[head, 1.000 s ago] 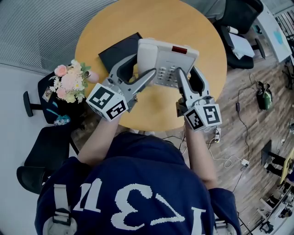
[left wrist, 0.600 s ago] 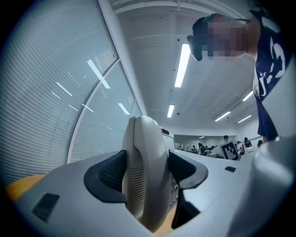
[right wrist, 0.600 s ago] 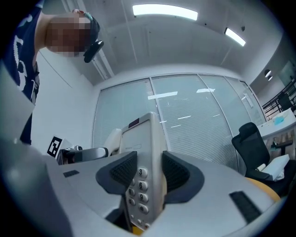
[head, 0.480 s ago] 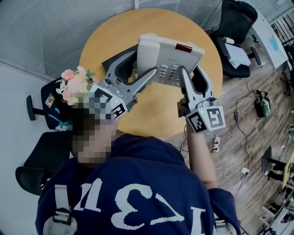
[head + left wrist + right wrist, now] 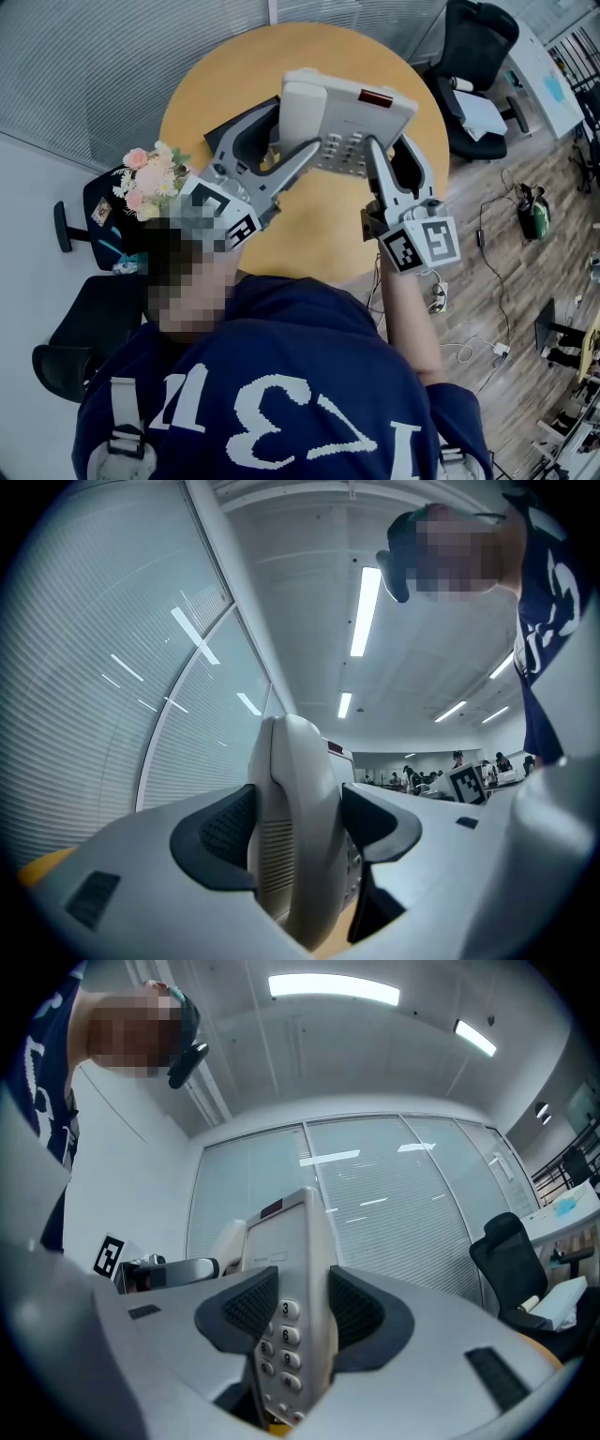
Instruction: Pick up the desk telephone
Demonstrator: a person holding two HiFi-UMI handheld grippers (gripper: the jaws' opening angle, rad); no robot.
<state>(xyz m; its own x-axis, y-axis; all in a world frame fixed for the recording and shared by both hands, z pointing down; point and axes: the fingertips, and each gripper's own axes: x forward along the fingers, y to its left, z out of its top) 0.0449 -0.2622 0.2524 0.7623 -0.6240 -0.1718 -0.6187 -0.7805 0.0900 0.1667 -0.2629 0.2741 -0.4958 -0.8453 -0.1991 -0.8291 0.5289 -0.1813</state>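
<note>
A white desk telephone [image 5: 342,120] with a keypad and a small red display hangs in the air above the round wooden table [image 5: 305,220]. My left gripper [image 5: 292,141] is shut on its left end, where the handset [image 5: 295,836] lies; the dark pads press on both sides of it. My right gripper [image 5: 380,143] is shut on the phone's right edge, and the number keys [image 5: 281,1344] show between its pads. In both gripper views the phone [image 5: 295,1241] stands edge-on, pointing up toward the ceiling.
A dark flat pad [image 5: 230,122] lies on the table under the phone's left side. A bunch of flowers [image 5: 145,183] sits at the table's left edge. Black office chairs [image 5: 473,42] stand at the upper right, another chair [image 5: 89,323] at the lower left. Cables lie on the wood floor [image 5: 497,281].
Both grippers have lifted the phone up off the table toward the camera. Over the last half second they hold still.
</note>
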